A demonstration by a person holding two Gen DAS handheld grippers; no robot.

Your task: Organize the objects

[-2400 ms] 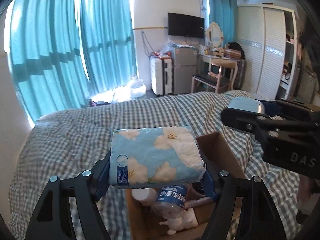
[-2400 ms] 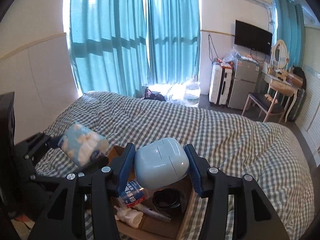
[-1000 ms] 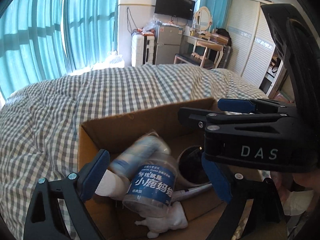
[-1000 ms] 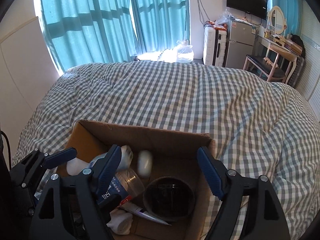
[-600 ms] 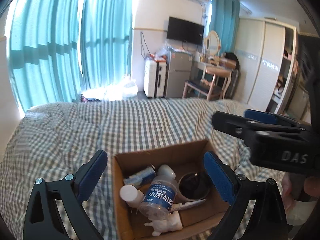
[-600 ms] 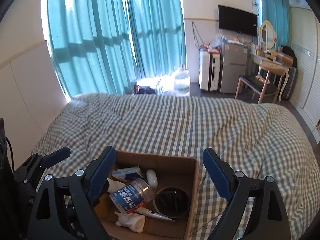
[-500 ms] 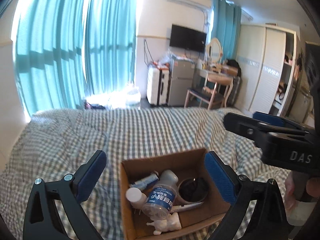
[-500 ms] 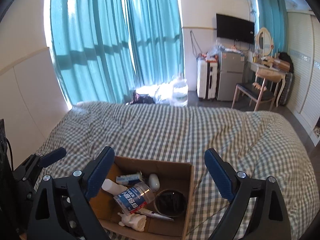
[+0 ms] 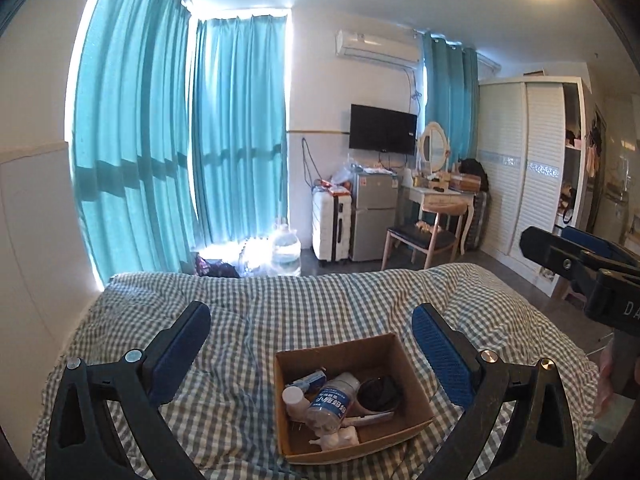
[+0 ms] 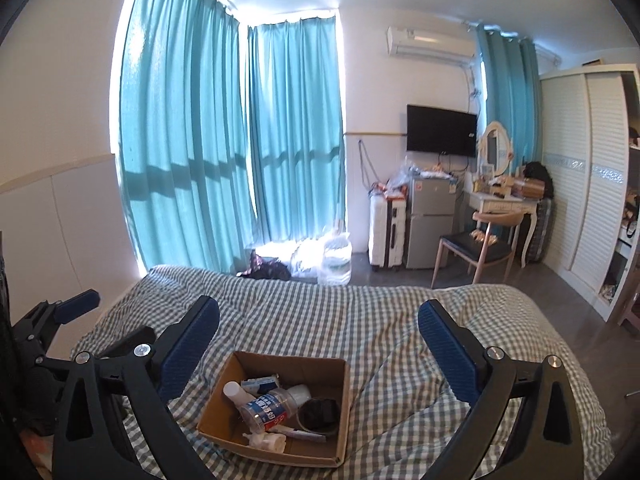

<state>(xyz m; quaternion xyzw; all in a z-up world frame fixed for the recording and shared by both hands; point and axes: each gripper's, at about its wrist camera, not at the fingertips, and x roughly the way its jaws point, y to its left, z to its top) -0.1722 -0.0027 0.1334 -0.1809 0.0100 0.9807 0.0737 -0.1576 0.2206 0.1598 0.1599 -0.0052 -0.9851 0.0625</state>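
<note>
Checked bedding covers the bed (image 9: pixel 280 312) under both claws, in a bedroom with teal curtains (image 10: pixel 224 140). Nothing is held: the left gripper (image 9: pixel 311 346) is spread wide with bare blue pads, and the right gripper (image 10: pixel 319 332) is spread just as wide and is also empty. Between and below the fingers, well apart from them, a cardboard box (image 9: pixel 416 392) is seen resting on the bedding. Inside it a clear bottle with a blue label (image 9: pixel 330 402) lies on its side, beside a white-capped bottle (image 9: pixel 295 398), a small blue-and-white carton (image 9: pixel 310 380), a dark round tin (image 9: pixel 378 392), a tube (image 10: pixel 304 435) and a small white figure (image 9: pixel 338 438). No loose items are visible on the bedding, so the packing is judged to be finished or close to it. If more is to be added, the claws are best brought down straight over the box, clear of its walls, since the soft bedding would let it tip under a sideways push. A fridge (image 10: pixel 430 224) and a chair (image 10: pixel 476 256) are seen by the far wall.
</note>
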